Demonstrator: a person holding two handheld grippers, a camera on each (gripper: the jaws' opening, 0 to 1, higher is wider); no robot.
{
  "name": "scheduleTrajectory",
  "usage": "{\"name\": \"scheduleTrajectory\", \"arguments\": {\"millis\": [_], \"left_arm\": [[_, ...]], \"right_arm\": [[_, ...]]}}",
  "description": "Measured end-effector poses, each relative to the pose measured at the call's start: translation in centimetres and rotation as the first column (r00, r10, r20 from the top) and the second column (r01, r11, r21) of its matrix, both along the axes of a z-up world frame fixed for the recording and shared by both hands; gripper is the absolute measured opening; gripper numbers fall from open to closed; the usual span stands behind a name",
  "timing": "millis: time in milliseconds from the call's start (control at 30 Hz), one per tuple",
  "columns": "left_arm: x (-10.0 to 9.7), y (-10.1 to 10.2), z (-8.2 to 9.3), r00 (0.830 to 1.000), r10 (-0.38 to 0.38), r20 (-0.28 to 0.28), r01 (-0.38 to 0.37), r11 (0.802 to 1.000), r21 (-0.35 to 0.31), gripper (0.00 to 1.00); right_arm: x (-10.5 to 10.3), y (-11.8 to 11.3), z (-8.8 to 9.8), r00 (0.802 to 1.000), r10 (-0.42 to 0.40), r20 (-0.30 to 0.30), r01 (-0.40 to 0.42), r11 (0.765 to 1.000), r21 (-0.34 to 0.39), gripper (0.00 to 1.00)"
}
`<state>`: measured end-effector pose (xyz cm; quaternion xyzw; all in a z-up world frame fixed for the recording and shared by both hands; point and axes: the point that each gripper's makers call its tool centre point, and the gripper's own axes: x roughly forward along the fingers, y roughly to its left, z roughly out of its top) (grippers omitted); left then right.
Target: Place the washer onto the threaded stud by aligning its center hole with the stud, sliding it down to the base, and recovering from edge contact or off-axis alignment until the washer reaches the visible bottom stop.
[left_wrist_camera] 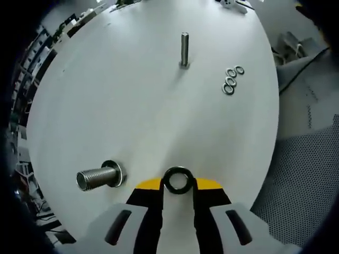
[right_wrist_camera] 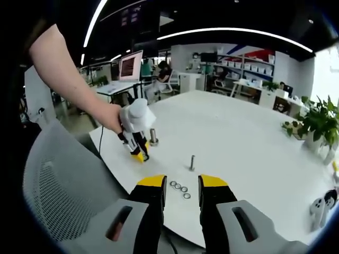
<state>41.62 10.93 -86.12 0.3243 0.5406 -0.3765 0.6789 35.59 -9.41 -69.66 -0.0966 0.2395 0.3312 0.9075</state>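
My left gripper [left_wrist_camera: 178, 186] is pinching a dark round metal washer [left_wrist_camera: 178, 180] between its yellow-tipped jaws, just right of the thick threaded steel stud [left_wrist_camera: 97, 177] on the white table [left_wrist_camera: 116, 111]. My right gripper [right_wrist_camera: 182, 188] is hovering with jaws apart, holding nothing, near four spare steel washers [right_wrist_camera: 180, 188].

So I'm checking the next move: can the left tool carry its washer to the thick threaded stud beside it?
Probably yes. The left tool grips the dark metal ring washer, and the thick threaded steel stud stands close beside it with bare white table between; one washer already sits at its base.
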Motion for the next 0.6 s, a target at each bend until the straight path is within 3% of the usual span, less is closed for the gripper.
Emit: {"name": "scheduleTrajectory", "arguments": {"millis": [600], "left_arm": [[1.2, 0.9, 2.8, 0.999, 0.013, 0.040, -0.011, 0.999, -0.048, 0.19]], "right_arm": [[0.0, 0.1, -0.1, 1.000, 0.004, -0.006, -0.004, 1.000, -0.002, 0.26]]}}
